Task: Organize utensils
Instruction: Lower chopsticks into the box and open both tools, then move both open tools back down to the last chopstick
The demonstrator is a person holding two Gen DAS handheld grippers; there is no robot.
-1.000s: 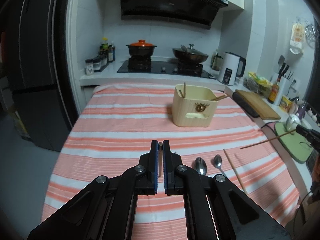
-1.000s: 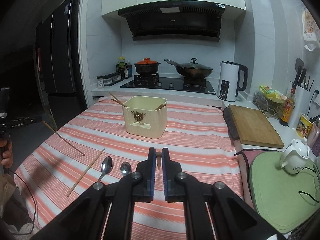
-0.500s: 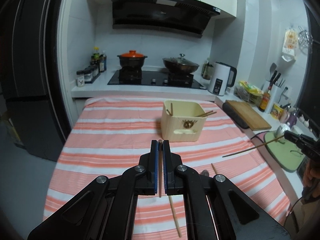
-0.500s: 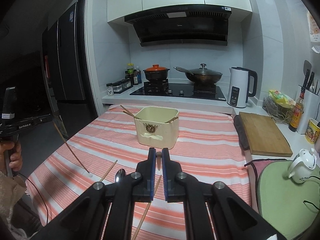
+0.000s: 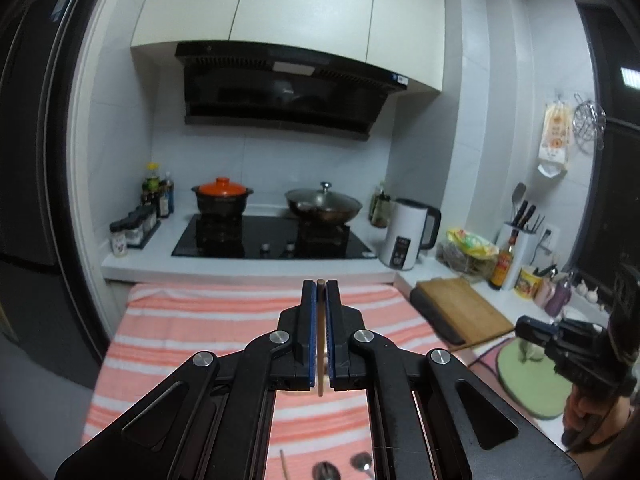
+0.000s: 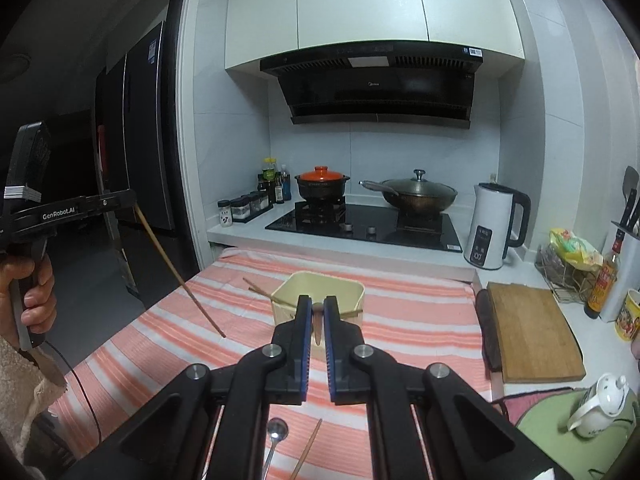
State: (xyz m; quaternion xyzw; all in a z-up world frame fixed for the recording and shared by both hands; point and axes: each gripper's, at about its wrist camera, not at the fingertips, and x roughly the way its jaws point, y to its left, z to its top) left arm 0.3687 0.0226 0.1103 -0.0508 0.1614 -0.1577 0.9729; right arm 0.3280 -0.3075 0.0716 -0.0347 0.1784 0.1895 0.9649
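A: Start with the desk (image 6: 420, 320) under its striped cloth. The cream utensil box (image 6: 320, 292) stands near its far middle, and everything else is placed from that.

B: Both tools are raised on the near side of the box. The left gripper (image 5: 320, 300) has its jaws narrow, clamped on a chopstick (image 5: 320, 344) that runs along them; from the other side that chopstick (image 6: 180, 272) slants down to the left of the box with its tip above the cloth. The right gripper (image 6: 317, 312) is pinched on another chopstick (image 6: 317, 326), directly in front of the box.

A: So the step looks like carrying the sticks to the box?

B: I think so. Tilt each stick tip-down and bring it over the rim before letting go; two sticks already lean out of the box, so aim for the free side.

A: Any room to work?

B: Plenty left of the box. To its right sit the cutting board (image 6: 532, 328) and kettle (image 6: 492, 228). A spoon (image 6: 276, 436) and a loose chopstick (image 6: 308, 452) still lie on the near side of the box.
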